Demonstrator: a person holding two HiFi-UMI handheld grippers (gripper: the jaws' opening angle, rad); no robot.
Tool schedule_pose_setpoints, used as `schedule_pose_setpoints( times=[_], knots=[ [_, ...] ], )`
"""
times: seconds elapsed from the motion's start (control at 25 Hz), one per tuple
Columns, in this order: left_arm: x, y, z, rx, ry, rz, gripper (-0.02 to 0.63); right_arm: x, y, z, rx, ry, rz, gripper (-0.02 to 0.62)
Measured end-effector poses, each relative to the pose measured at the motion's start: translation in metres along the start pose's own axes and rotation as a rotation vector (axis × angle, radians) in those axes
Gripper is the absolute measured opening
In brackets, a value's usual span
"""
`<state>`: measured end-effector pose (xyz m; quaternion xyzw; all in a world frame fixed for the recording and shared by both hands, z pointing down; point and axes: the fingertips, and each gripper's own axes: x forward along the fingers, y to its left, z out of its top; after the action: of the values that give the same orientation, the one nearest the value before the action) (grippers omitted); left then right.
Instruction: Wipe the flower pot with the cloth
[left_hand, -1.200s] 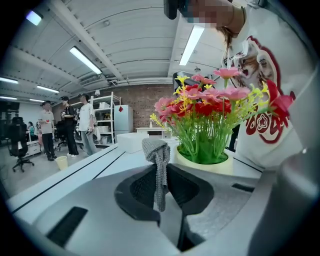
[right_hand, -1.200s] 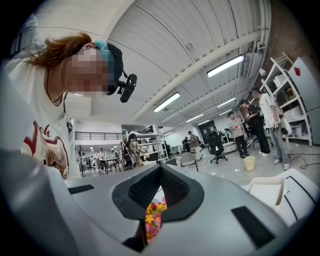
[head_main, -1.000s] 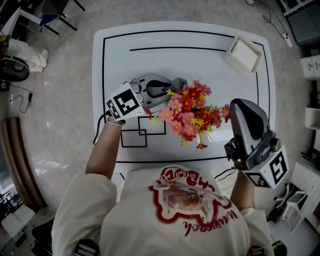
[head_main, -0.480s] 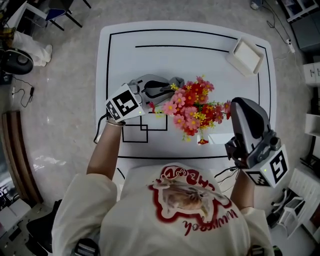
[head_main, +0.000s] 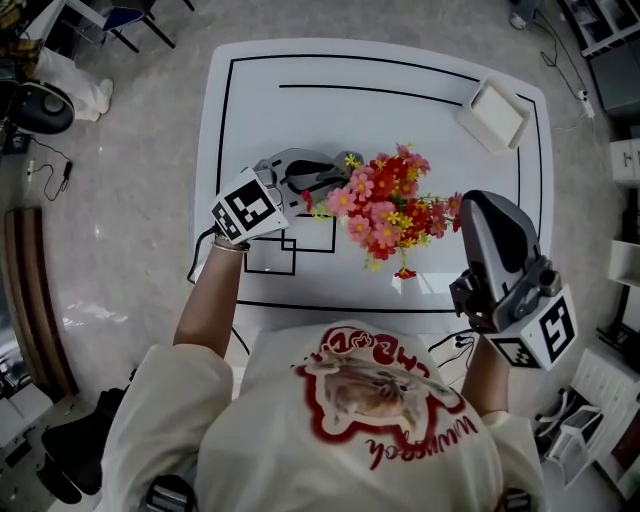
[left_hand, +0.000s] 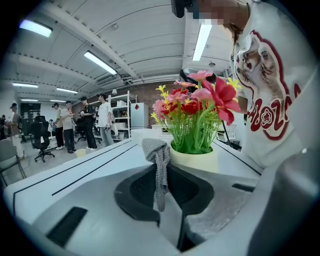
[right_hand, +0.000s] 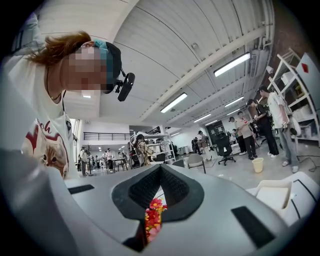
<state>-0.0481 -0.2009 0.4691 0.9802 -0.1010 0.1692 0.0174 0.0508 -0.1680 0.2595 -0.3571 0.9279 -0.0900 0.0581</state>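
My left claw (left_hand: 161, 172) is clamped on the grey cloth (left_hand: 156, 150), which is bunched at the jaw tips. The flower pot (left_hand: 196, 161) stands upright just ahead and slightly right, with the cloth by its left wall. My right claw (right_hand: 159, 172) is closed and empty, farther off on the other side. In the head view the flowers (head_main: 385, 210) hide the pot; only the left gripper view shows its cream wall.

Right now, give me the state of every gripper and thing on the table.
left gripper: jaws shut on cloth
cloth: pinched, bunched beside flower pot
flower pot: upright on table, holding flowers
right gripper: jaws shut, empty
tray: empty, at a table corner
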Motion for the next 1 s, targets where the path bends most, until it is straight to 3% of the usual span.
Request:
schedule_pose_setpoints(
  times=[1.0],
  knots=[
    [-0.026, -0.021, -0.014, -0.092, 0.002, 0.221, 0.054, -0.012, 0.018, -0.006, -0.018, 0.034, 0.136, -0.002]
  ],
)
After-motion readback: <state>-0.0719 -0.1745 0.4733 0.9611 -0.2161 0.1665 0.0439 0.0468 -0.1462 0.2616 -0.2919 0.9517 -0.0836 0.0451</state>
